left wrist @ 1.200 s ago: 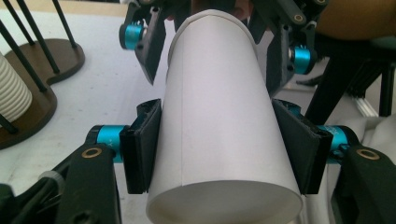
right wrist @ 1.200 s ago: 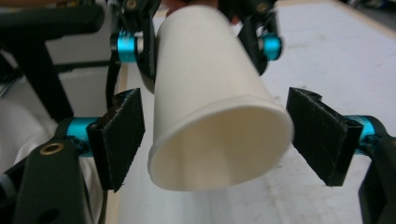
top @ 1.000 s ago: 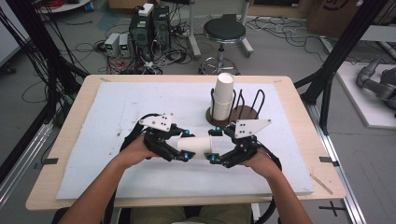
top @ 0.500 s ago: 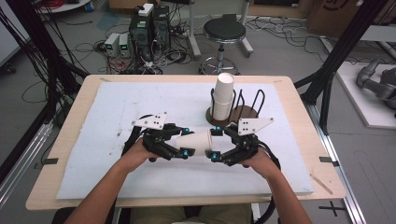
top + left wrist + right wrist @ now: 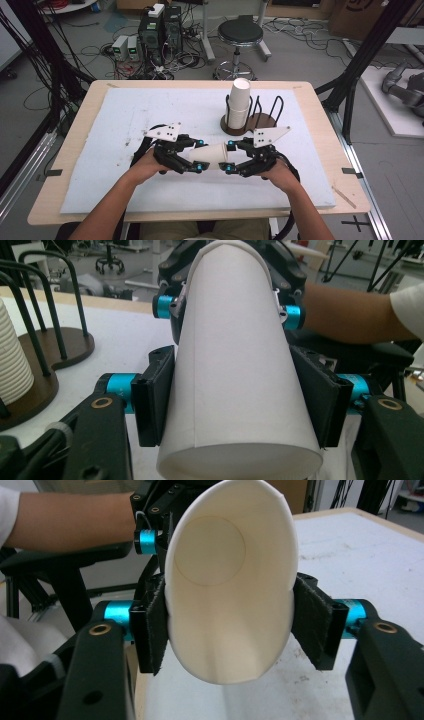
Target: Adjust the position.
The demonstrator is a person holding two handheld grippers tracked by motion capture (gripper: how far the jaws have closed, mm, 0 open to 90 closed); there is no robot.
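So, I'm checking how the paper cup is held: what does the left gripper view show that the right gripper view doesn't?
The left gripper view gives the paper cup's outer wall with its seam, plus the stack of cups in the wire rack. The right gripper view looks into the cup's open mouth, squeezed oval, down to its inner bottom. Both have the cup clamped between their own pads, by the left gripper and the right gripper, with the other gripper gripping the far end.
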